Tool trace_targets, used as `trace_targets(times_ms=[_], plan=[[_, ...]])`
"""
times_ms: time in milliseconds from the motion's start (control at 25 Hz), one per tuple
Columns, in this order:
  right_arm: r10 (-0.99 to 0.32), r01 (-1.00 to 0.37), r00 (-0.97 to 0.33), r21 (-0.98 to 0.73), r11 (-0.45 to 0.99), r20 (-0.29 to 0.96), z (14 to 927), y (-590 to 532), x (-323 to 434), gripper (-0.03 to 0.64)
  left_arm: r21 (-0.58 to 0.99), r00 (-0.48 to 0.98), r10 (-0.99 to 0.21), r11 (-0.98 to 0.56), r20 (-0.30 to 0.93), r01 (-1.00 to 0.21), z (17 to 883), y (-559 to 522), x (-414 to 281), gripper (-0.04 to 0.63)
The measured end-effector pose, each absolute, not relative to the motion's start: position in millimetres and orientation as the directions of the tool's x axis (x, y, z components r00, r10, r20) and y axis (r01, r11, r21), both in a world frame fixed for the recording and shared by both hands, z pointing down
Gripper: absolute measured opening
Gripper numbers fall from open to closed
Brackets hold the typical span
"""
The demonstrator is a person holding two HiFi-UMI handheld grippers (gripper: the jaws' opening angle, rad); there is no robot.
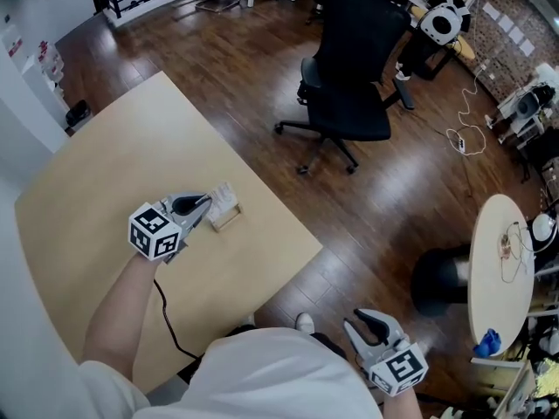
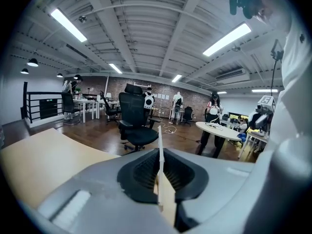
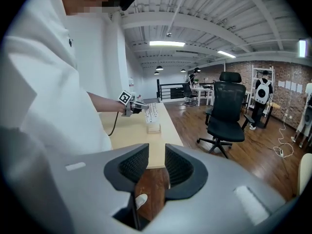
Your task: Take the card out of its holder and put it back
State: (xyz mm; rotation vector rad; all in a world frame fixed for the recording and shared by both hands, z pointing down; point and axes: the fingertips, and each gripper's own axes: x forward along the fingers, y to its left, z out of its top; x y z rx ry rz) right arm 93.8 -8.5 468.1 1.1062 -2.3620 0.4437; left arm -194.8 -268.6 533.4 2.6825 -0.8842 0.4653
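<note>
My left gripper (image 1: 206,204) is shut on a thin white card (image 1: 223,196) over the beige table (image 1: 105,173). In the left gripper view the card (image 2: 160,147) stands edge-on, pinched between the dark pads of the left gripper (image 2: 160,173). In the right gripper view the card (image 3: 152,112) is upright right above the small clear holder (image 3: 154,127), its lower edge at the holder's top; whether it sits in the slot I cannot tell. The holder (image 1: 229,219) rests near the table's right edge. My right gripper (image 1: 366,324) hangs off the table above the wooden floor, open and empty (image 3: 156,167).
A black office chair (image 1: 354,77) stands on the wooden floor beyond the table's right edge. A round white table (image 1: 498,269) with small items is at the right. A black cable (image 1: 170,321) runs from the left gripper across the table toward the person.
</note>
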Motion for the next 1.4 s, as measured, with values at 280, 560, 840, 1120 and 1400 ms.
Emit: trace_targets(times_ms=[280,560,840,1120,1400], plan=[[-0.619,-0.788,-0.538,-0.08,0.611,0.572,467,-11,91,0.107,0.183,0.76,-0.519,-0.765,0.392,-0.617,549,-274,-195,0.015],[-0.611,-0.778,-0.544,-0.074,0.624,0.575,467,-18,90,0.107,0.191,0.752,-0.522,-0.756,0.403,-0.626,558,-275,-197,0.015],[-0.602,-0.779,-0.544,-0.086,0.621,0.584,465,-24,87,0.107,0.195,0.754,-0.499,-0.763,0.427,-0.616,572,-275,-193,0.015],[-0.595,-0.781,-0.54,-0.09,0.618,0.596,466,-24,89,0.107,0.197,0.75,-0.488,-0.764,0.446,-0.614,592,-275,-186,0.015],[-0.59,-0.784,-0.533,-0.091,0.615,0.606,471,-20,89,0.107,0.197,0.746,-0.497,-0.758,0.443,-0.622,605,-274,-187,0.017]])
